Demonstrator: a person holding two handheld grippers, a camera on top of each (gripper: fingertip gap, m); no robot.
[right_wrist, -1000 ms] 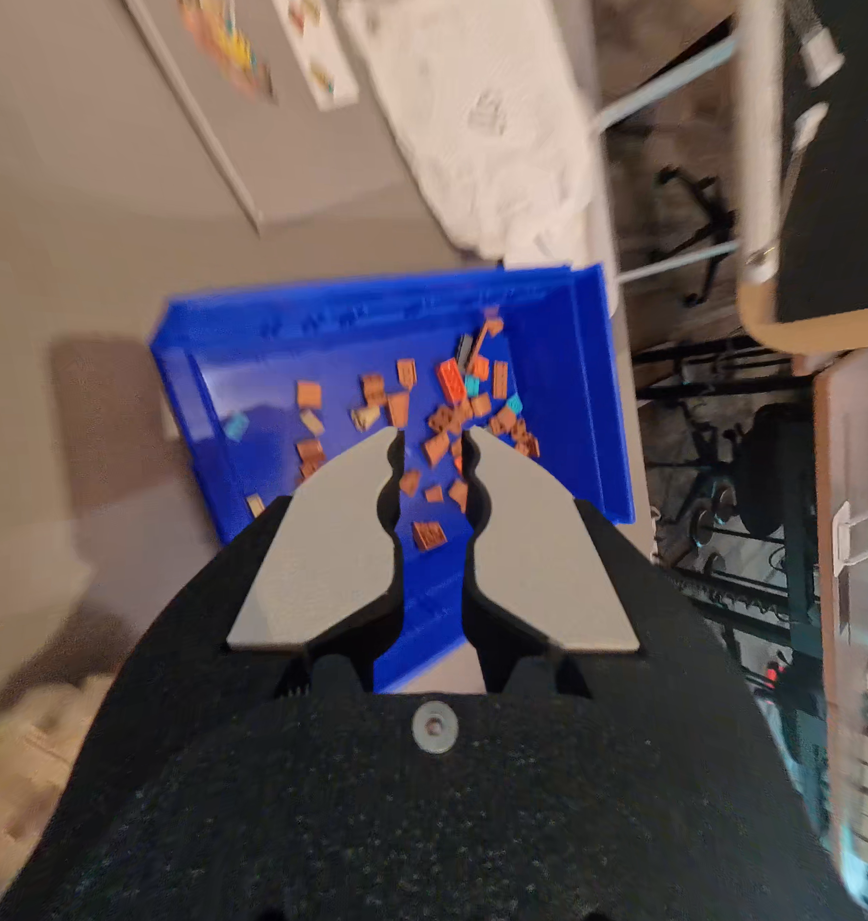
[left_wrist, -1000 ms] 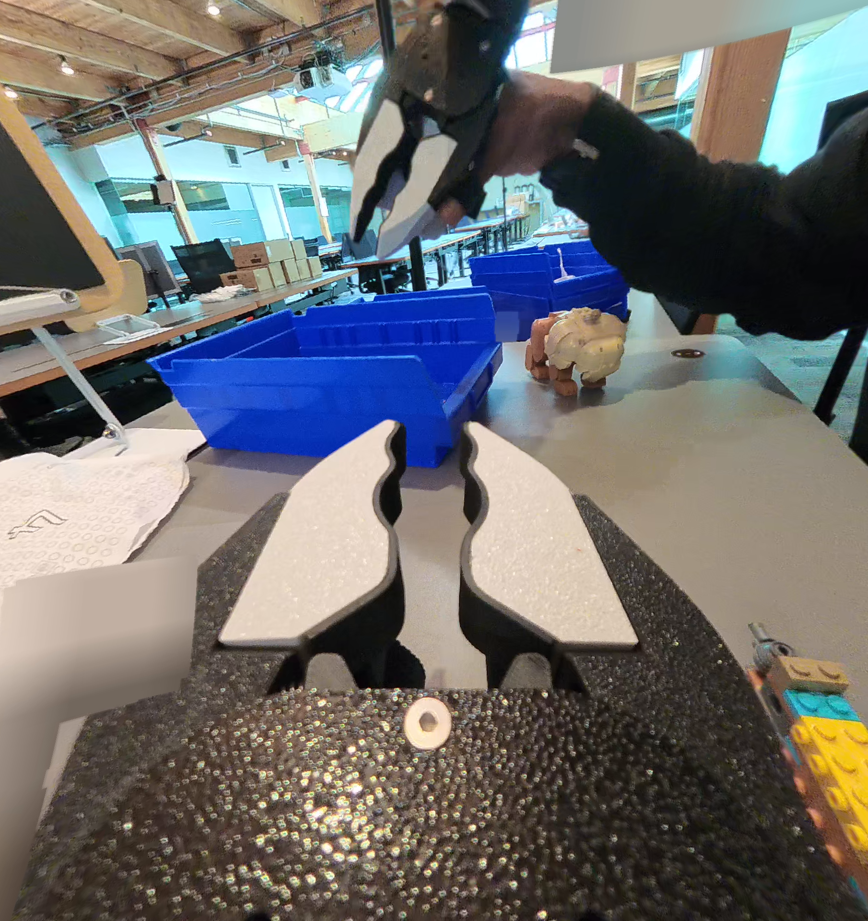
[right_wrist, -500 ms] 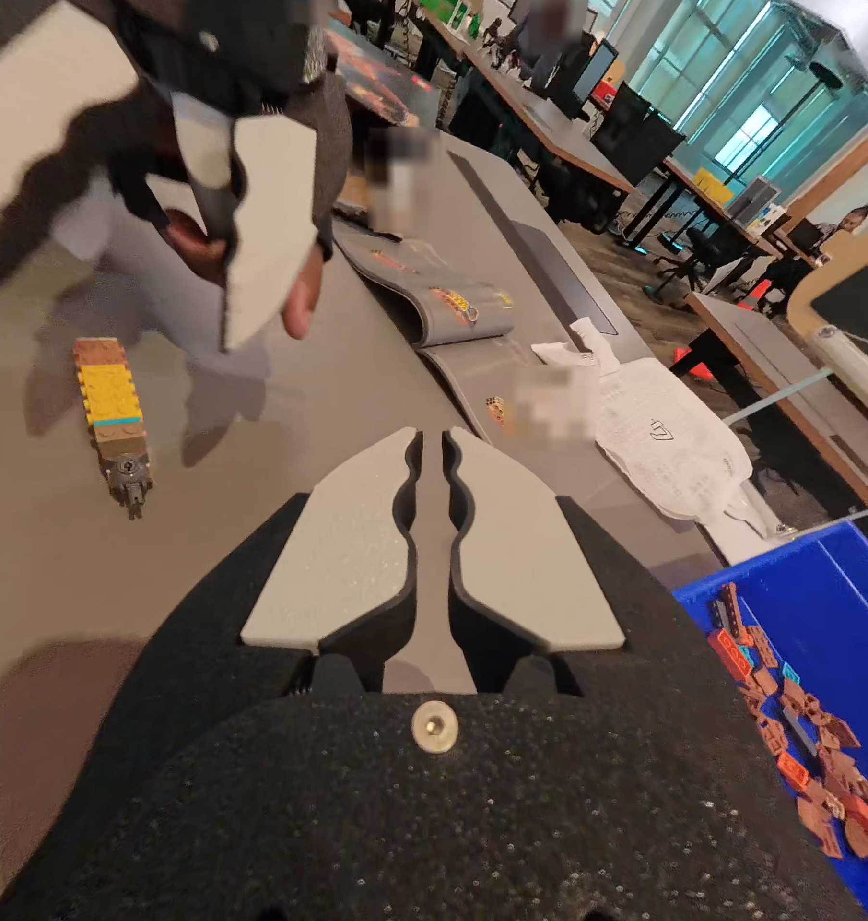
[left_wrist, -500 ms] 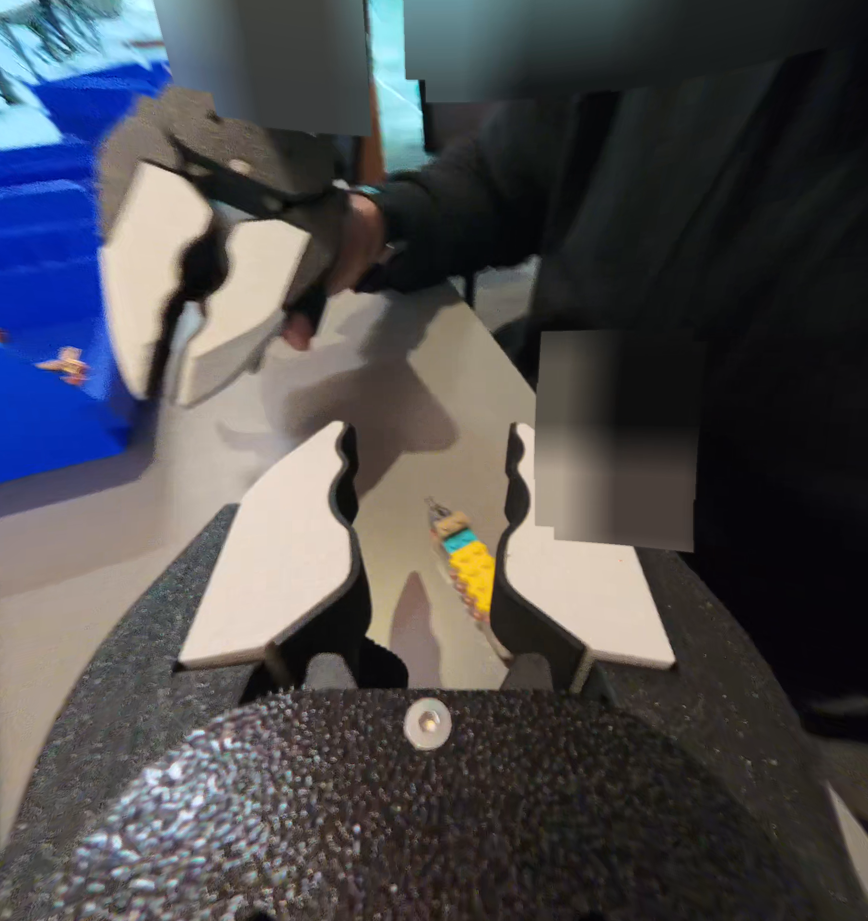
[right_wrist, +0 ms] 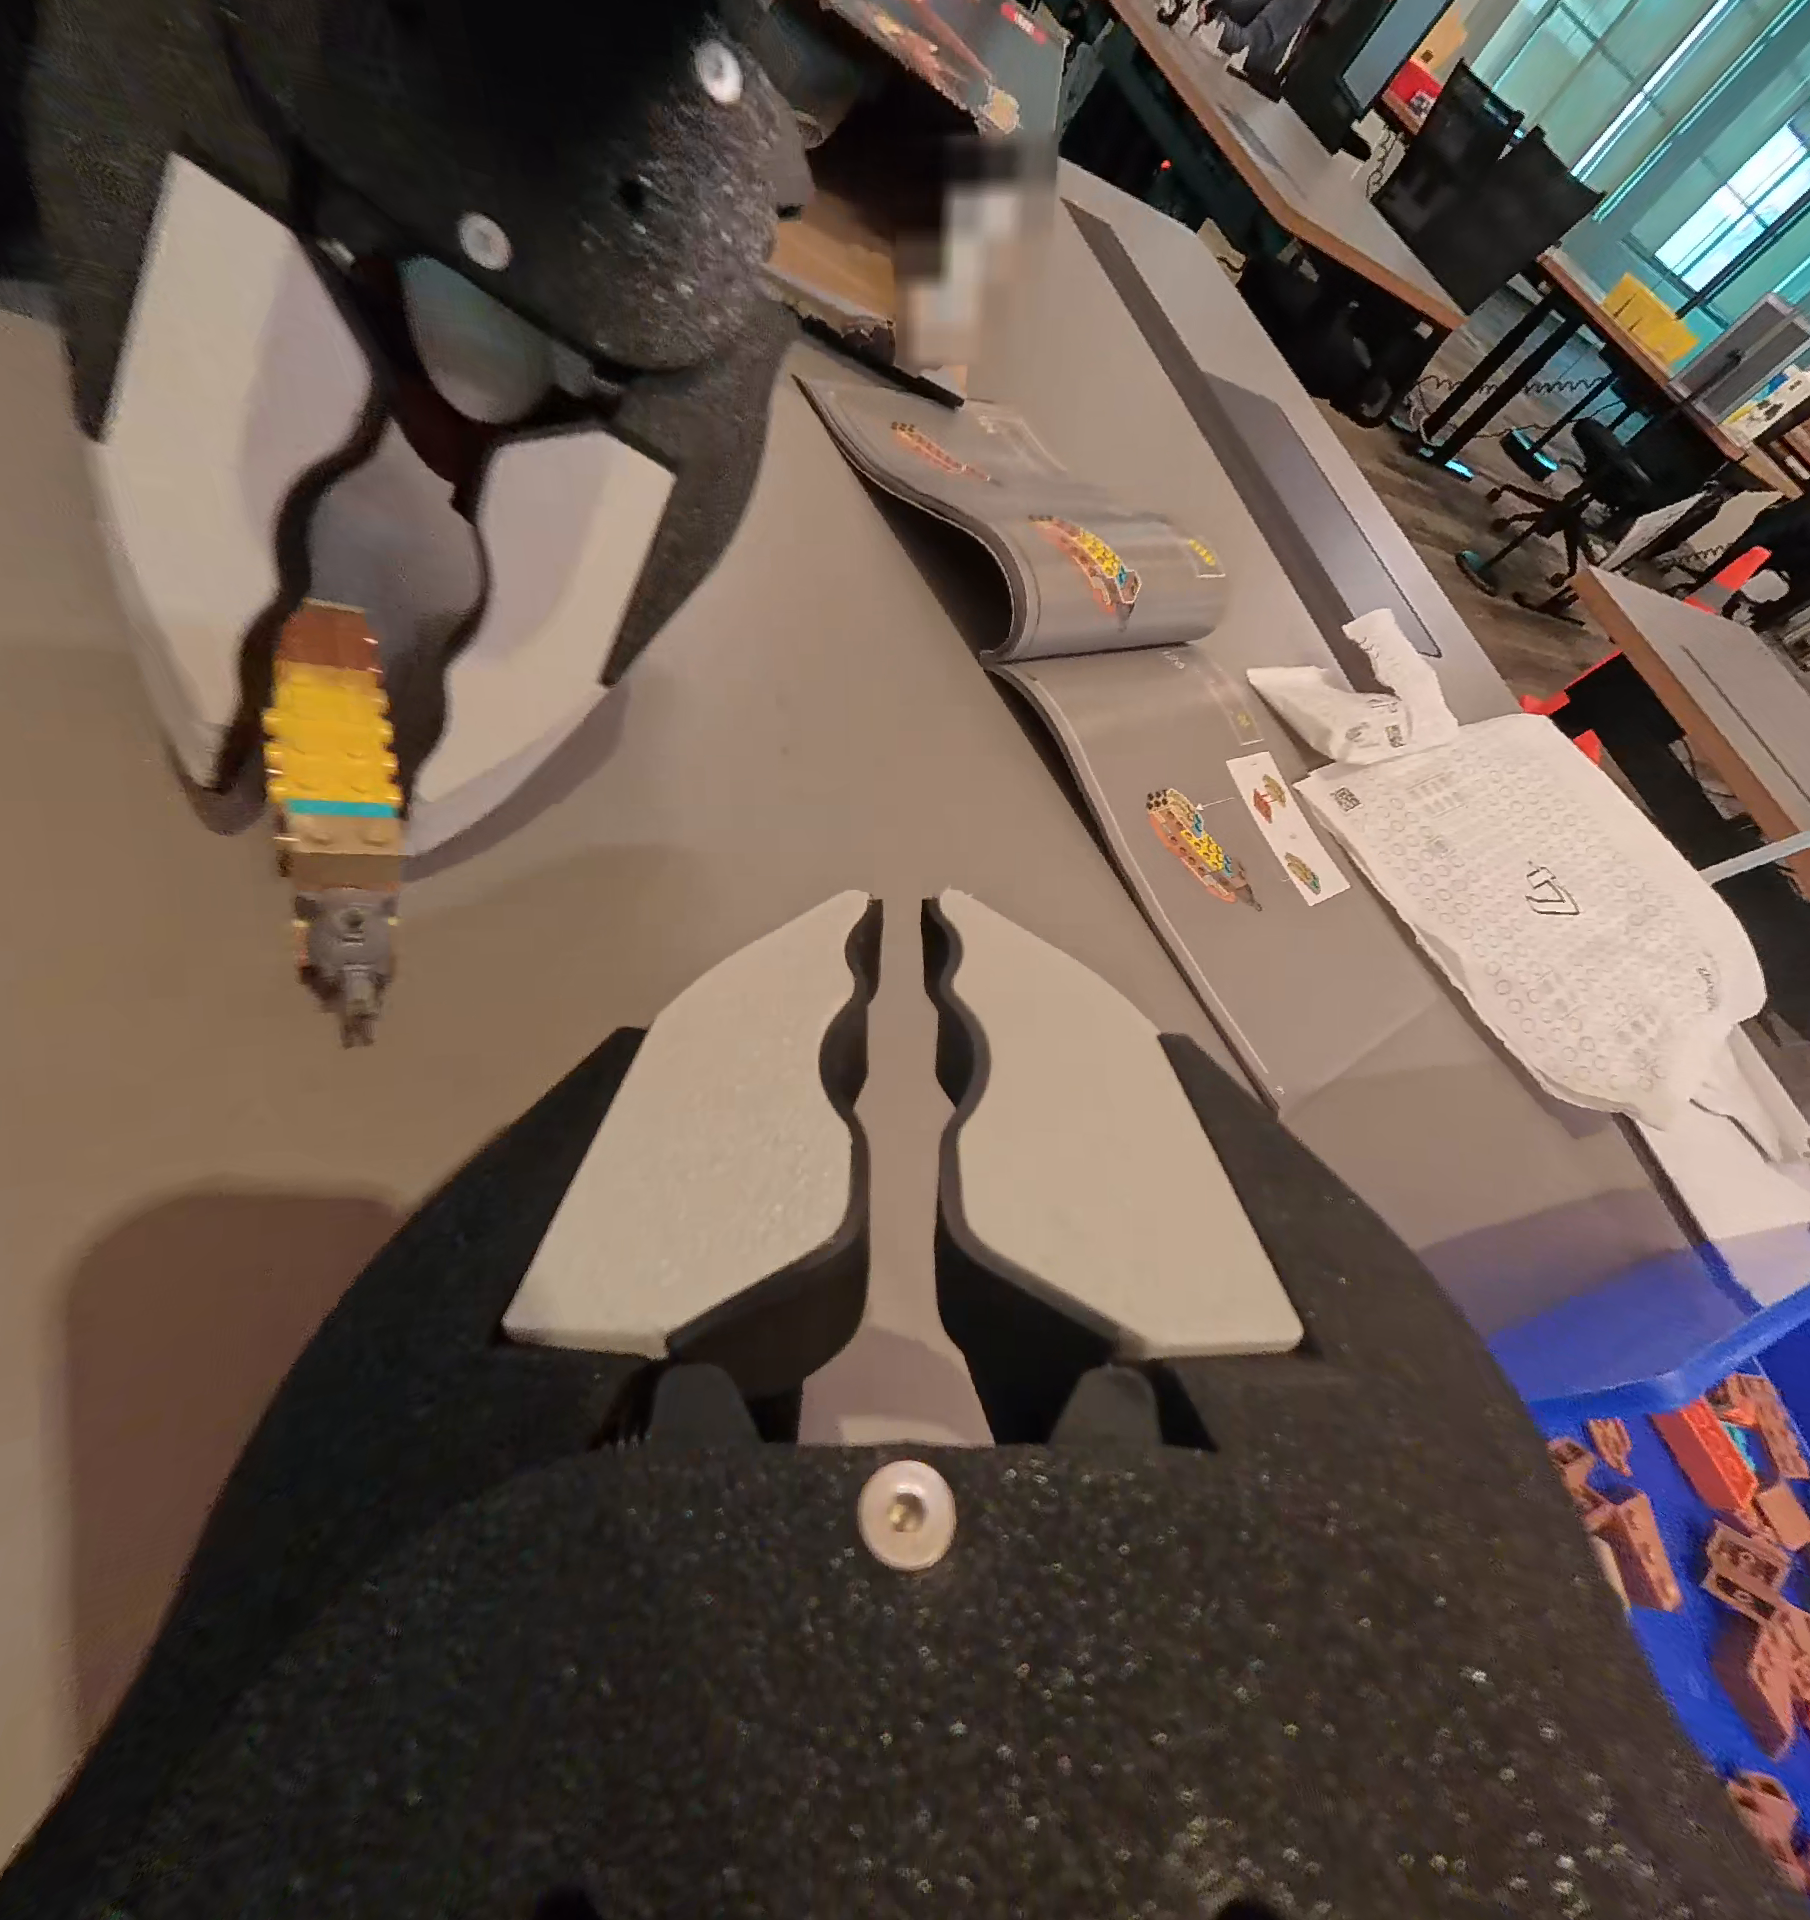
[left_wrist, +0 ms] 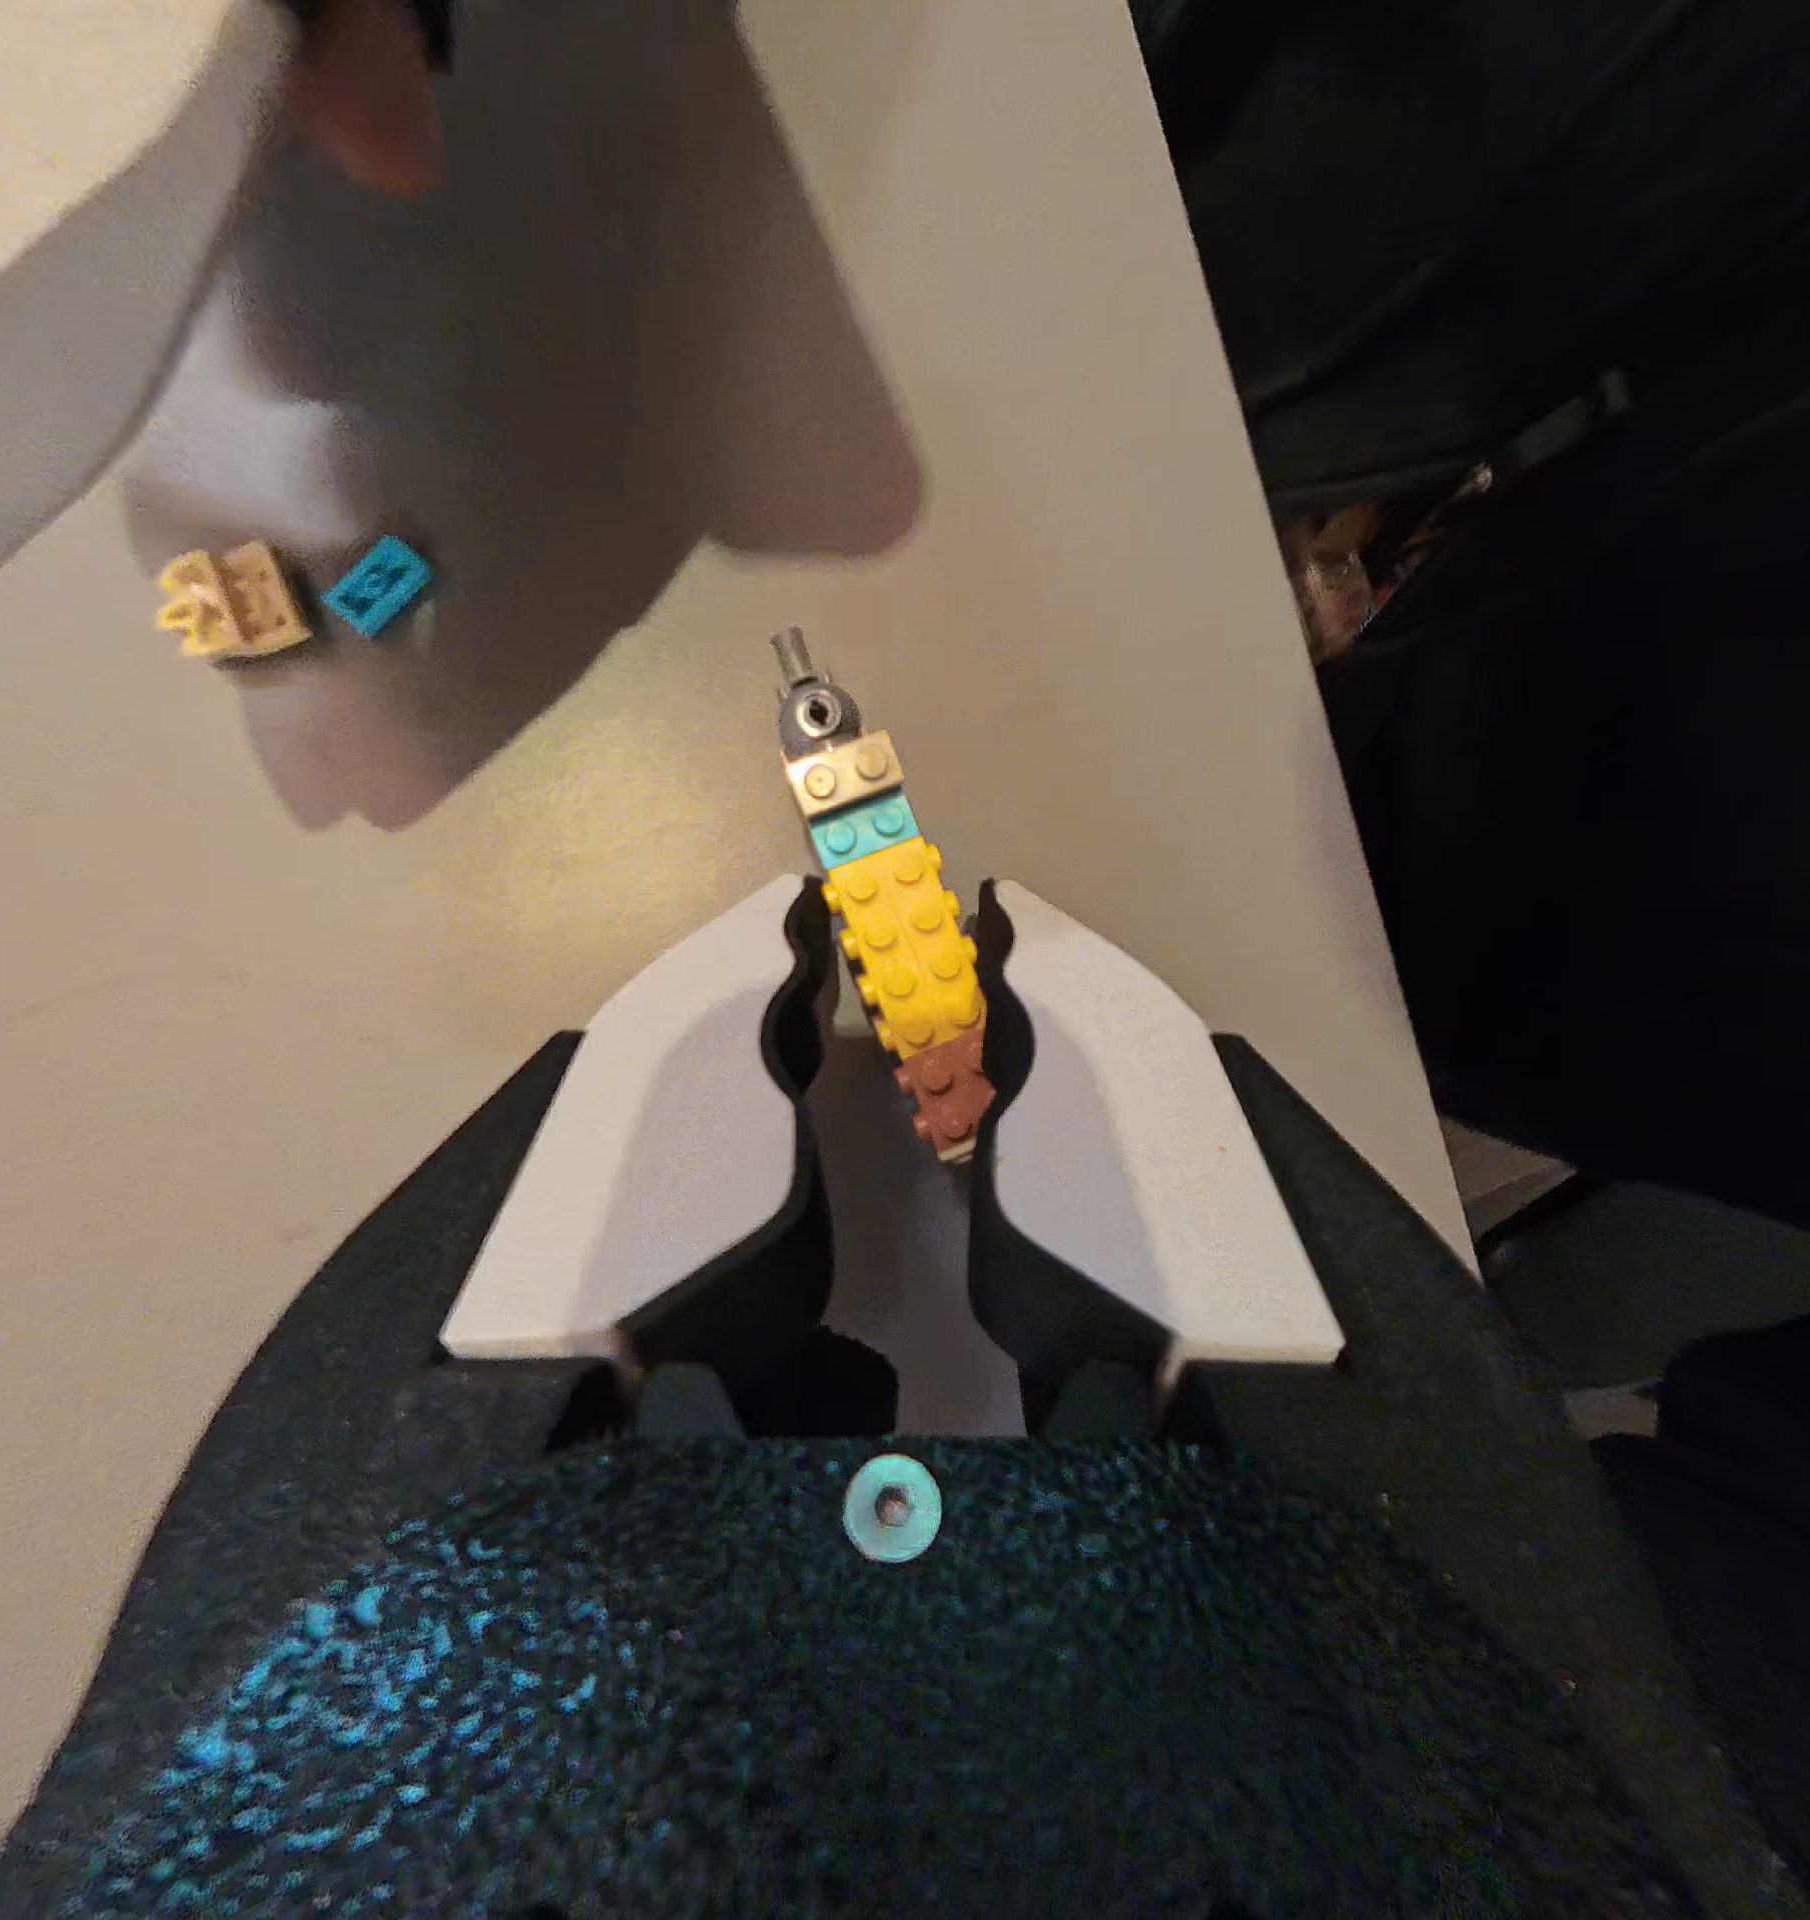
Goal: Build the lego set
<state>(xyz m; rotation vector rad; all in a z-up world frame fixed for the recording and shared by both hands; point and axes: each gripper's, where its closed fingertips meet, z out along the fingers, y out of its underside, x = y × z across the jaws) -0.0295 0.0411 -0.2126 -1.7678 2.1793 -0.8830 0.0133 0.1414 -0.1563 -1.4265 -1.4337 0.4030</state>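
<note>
Here the left gripper (left_wrist: 896, 899), jaws part-open, straddles the yellow-and-brown lego strip (left_wrist: 906, 961) lying on the grey table (left_wrist: 205, 1039); contact unclear. The right gripper (right_wrist: 901, 904) hovers nearly closed, empty. Step: securing the strip; next, closing squarely on its sides

- An open-plan office or lab workspace, seemingly.
- Long desks (right_wrist: 1285, 156) in rows run off toward 1 o'clock, with dark monitors (right_wrist: 1472, 197) and office chairs (right_wrist: 1597, 468) beside them.
- Tall glass walls (right_wrist: 1711, 156) at 2 o'clock.
- On the near grey table (right_wrist: 797, 790): an open booklet (right_wrist: 1119, 623) and a blue bin (right_wrist: 1649, 1340) of bricks.
</note>
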